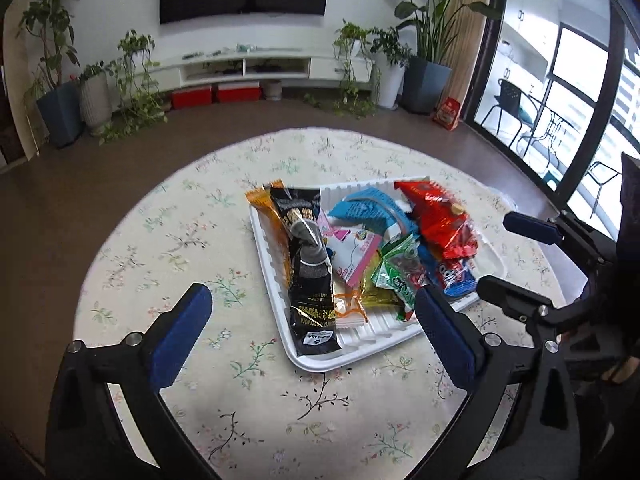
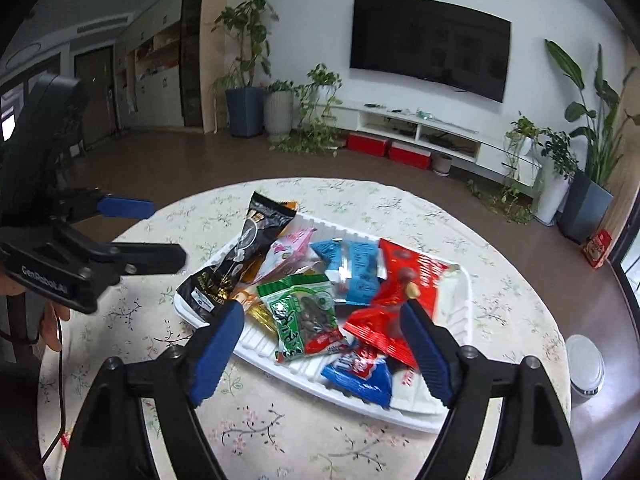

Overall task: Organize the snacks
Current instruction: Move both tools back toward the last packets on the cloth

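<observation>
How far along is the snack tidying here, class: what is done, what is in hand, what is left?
Done: the snack packets, among them the black packet, green packet and red packet, lie heaped in the white tray on the table. In hand: nothing; the left tongs and right tongs stand open and empty above the tray's near edge. Left: no loose snacks show on the cloth; perhaps only straightening the pile.
</observation>
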Demonstrator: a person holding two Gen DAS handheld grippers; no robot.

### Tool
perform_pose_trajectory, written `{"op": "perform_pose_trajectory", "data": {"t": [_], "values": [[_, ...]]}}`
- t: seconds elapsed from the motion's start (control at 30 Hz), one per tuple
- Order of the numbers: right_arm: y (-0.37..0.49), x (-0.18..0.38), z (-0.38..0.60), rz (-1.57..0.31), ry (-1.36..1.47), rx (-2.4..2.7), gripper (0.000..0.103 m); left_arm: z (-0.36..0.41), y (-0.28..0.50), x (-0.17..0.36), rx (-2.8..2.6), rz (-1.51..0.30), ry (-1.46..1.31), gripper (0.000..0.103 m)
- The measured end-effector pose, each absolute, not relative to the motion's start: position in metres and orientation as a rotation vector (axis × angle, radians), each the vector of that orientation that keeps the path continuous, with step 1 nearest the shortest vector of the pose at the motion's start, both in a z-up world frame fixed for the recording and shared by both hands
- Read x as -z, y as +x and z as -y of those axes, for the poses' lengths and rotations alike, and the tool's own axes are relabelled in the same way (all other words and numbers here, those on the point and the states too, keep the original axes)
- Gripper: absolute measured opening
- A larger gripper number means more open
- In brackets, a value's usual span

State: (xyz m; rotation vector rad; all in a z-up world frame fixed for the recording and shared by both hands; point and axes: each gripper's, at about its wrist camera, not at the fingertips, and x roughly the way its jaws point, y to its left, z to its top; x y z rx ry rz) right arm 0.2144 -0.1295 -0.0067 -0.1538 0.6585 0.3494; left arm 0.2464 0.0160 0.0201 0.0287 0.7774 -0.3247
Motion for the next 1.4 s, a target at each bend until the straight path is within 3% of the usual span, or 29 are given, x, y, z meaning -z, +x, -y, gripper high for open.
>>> {"op": "perform_pose_trajectory", "data": {"t": [0.17, 0.33, 0.7, 1.1, 1.27, 1.4], "values": [[0.171, -0.011, 0.154, -0.618, -0.084, -0.426, 0.084, -0.03, 0.207, -0.058, 0.312, -0.693, 0.001, 0.103], [0.11, -0.008, 0.157, -0.613, -0.096, -0.536, 0.087, -0.044, 0.156, -0.066, 0.266, -0.74, 0.009, 0.103], [0.023, 0.039, 0.119, -0.738, -0.268, -0.729, 0.086, -0.035, 0.043, 0.03, 0.222, -1.017, 0.061, 0.103], [0.025, 0.057, 0.098, -0.848, -0.378, -0.79, 0.081, -0.018, 0.041, 0.053, 0.192, -1.083, 0.14, 0.102], [0.032, 0.064, 0.09, -0.895, -0.406, -0.805, 0.077, -0.016, 0.044, 0.062, 0.197, -1.105, 0.139, 0.093], [0.038, 0.07, 0.087, -0.934, -0.414, -0.832, 0.071, -0.016, 0.049, 0.065, 0.198, -1.114, 0.144, 0.078]]}}
